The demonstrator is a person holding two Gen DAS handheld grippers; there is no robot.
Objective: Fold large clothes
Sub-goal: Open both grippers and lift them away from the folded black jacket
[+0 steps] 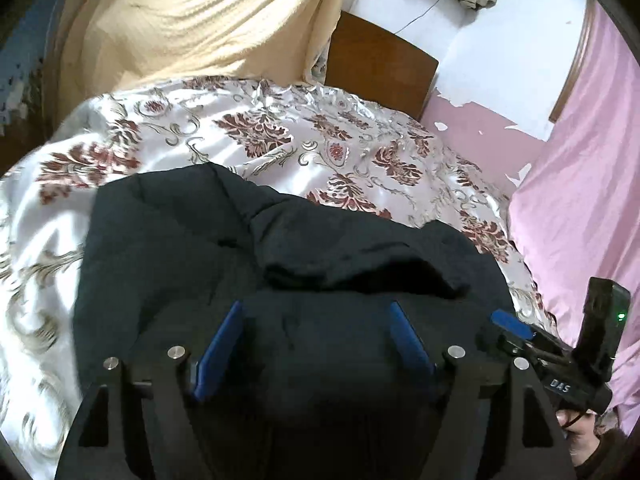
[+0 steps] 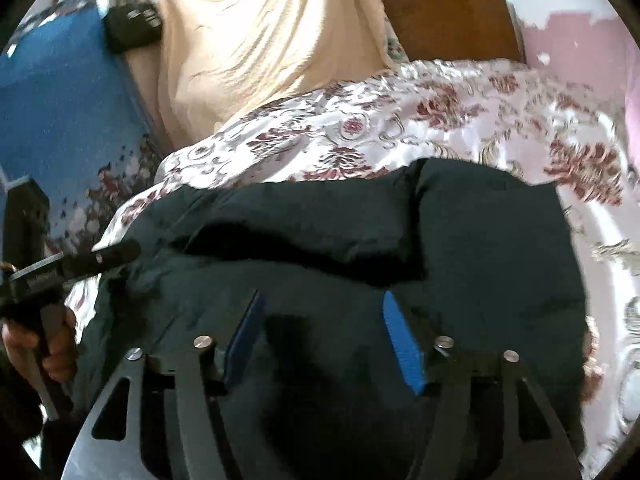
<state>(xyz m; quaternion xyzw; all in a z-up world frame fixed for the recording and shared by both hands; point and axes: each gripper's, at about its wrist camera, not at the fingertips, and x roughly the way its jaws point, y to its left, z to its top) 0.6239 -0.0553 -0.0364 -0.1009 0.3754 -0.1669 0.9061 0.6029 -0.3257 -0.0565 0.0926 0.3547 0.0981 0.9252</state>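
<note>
A dark padded garment (image 1: 192, 240) (image 2: 480, 240) lies folded in a thick bundle on a floral satin bedspread (image 1: 280, 132) (image 2: 460, 112). My left gripper (image 1: 315, 310) hovers over its near part, blue fingers (image 1: 222, 344) spread wide and nothing pinched between them. My right gripper (image 2: 323, 300) is likewise open above the garment, its blue pads (image 2: 404, 344) clear of the cloth. Each gripper shows in the other's view: the right one (image 1: 516, 326) at the right edge, the left one (image 2: 100, 258) at the left, held by a hand (image 2: 40, 344).
A beige cloth (image 1: 180, 20) (image 2: 260, 40) is heaped at the head of the bed before a brown wooden headboard (image 1: 376, 64) (image 2: 452, 20). Pink fabric (image 1: 580, 180) hangs on the right. A peeling blue wall (image 2: 60, 120) and a black box (image 2: 132, 28) are on the left.
</note>
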